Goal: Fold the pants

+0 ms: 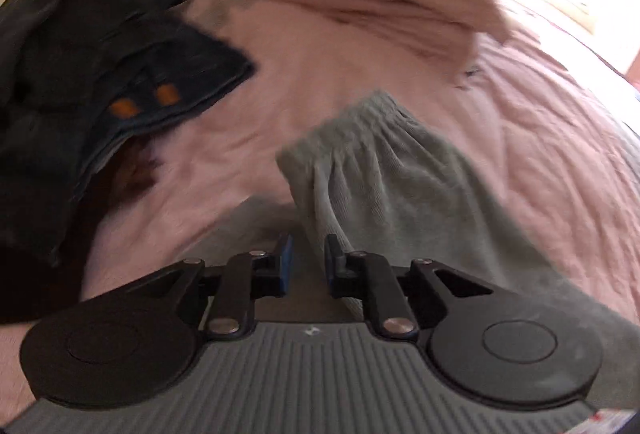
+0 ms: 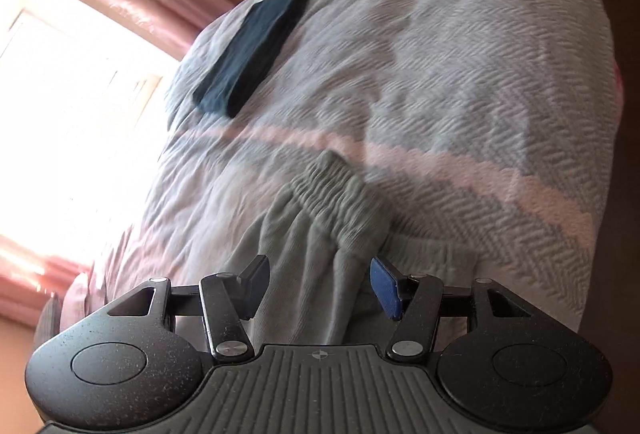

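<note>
The grey pants (image 1: 384, 169) are on the bed (image 1: 320, 53), still bunched with the waistband (image 2: 340, 189) puckered up, so I'd say the folding has barely started. Left tool (image 1: 308, 262) has its jaws pinched nearly shut right at the fabric edge, but I honestly can't tell if it's got cloth, while the right tool (image 2: 320, 286) sits wide open over the pants just below the waistband, gripping nothing. There's a folded blue stack (image 2: 256, 49) further up the bed and a dark pile (image 1: 100, 81) off to the side, so this pair still needs flattening and folding.

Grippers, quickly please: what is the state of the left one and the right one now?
Left gripper: jaws nearly closed; whether they pinch the grey pants cannot be told.
Right gripper: jaws open, grey pants between them, not gripped.
</note>
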Available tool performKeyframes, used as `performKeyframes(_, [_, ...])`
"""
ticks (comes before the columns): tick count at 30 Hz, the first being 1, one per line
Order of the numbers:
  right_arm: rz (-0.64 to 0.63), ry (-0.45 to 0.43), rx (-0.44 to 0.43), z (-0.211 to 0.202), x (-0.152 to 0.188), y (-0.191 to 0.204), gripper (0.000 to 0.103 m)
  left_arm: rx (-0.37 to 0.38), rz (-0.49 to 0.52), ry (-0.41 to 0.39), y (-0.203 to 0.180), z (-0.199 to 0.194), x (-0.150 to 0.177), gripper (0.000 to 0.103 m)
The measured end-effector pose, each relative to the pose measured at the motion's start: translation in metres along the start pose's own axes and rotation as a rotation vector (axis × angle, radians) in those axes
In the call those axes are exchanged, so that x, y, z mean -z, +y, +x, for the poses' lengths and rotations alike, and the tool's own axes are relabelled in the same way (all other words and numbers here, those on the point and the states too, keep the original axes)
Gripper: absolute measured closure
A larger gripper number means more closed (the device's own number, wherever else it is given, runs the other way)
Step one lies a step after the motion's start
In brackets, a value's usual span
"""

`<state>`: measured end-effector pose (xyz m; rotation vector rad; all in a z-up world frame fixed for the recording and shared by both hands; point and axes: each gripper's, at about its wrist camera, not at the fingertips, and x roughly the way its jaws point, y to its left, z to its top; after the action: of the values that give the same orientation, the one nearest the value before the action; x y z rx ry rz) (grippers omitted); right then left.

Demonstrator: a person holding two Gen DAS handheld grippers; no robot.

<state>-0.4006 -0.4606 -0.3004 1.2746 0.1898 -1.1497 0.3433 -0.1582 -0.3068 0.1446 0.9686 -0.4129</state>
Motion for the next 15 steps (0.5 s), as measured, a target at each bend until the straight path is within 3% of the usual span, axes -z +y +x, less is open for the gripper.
performKeyframes(3, [-0.055,-0.009,-0.033,0.004,0.007,0.001,0.049,0.085,-0.091,-0.006,0.036,-0.004,0.028,0.091])
performKeyframes(6, [-0.098,-0.021,-0.069,0.008,0.009,-0.003,0.049,0.184,-0.087,-0.042,0.041,-0.004,0.042,0.088])
performKeyframes(15, [-0.074,-0.037,-0.191,0.002,0.021,-0.025,0.049,0.392,-0.239,-0.073,0.054,0.038,0.034,0.083])
